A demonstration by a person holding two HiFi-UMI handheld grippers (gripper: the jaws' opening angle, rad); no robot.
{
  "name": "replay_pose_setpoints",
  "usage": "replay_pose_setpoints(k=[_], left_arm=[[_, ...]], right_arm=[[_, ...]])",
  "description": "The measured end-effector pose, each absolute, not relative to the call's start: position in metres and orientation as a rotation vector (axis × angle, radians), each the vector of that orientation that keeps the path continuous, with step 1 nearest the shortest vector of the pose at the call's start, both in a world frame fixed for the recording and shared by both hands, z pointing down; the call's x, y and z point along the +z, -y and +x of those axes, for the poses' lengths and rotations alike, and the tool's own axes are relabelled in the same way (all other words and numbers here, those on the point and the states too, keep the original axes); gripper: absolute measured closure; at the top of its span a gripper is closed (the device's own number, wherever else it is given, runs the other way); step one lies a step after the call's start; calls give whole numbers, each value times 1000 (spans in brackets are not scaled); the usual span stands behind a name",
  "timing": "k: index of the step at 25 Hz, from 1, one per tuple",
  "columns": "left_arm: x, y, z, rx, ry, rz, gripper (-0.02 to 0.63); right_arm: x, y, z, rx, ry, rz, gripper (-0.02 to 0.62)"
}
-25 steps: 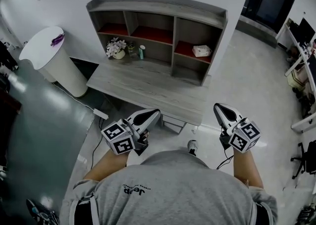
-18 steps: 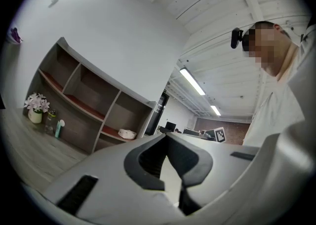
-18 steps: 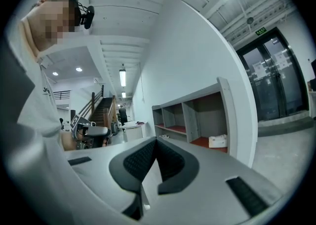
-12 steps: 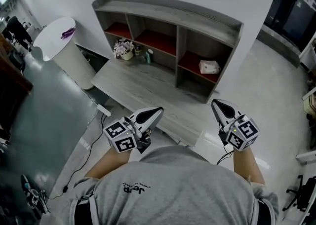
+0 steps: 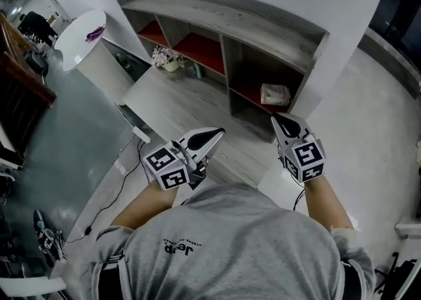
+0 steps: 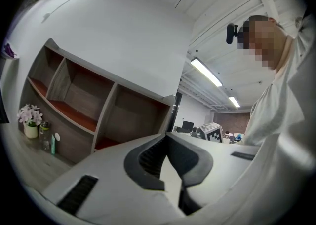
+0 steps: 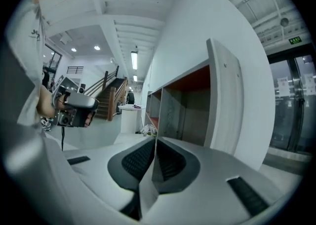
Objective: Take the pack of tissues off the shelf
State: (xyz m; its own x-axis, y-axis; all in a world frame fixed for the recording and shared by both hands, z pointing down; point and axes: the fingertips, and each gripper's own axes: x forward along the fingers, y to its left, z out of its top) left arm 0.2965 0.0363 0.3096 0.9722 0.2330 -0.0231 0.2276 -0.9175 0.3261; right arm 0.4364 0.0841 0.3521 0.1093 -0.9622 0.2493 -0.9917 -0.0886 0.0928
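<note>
The pack of tissues (image 5: 275, 95), white and crumpled, lies in the lower right compartment of the grey wooden shelf (image 5: 223, 12). My right gripper (image 5: 277, 118) points at that compartment, its tip just short of the pack; its jaws have just been opening by a crack, nothing is between them and the tips still look together (image 7: 155, 138). My left gripper (image 5: 220, 133) hovers over the desk's front edge, shut and empty (image 6: 167, 136). Neither gripper view shows the pack.
The shelf stands on a grey desk (image 5: 191, 104) against a white wall. A pot of flowers (image 5: 163, 58) and a small bottle (image 5: 197, 68) sit in front of the left compartments. A round white table (image 5: 82, 32) stands at the left, a power strip (image 5: 140, 134) on the floor.
Both grippers have moved forward toward the shelf as the person stepped closer. The right gripper has gone from over the floor to just in front of the tissue compartment.
</note>
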Motion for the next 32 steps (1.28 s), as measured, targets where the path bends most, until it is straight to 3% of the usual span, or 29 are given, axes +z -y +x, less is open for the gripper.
replay_pose_setpoints(k=[14, 22, 32], left_arm=[[353, 3, 344, 163, -596, 2710, 594], [367, 14, 346, 210, -656, 2649, 594], [367, 16, 338, 193, -629, 2642, 594]], right_arm=[[442, 2, 486, 303, 1334, 2201, 394], [468, 13, 521, 389, 1002, 2286, 394], [467, 10, 520, 415, 1050, 2294, 470]])
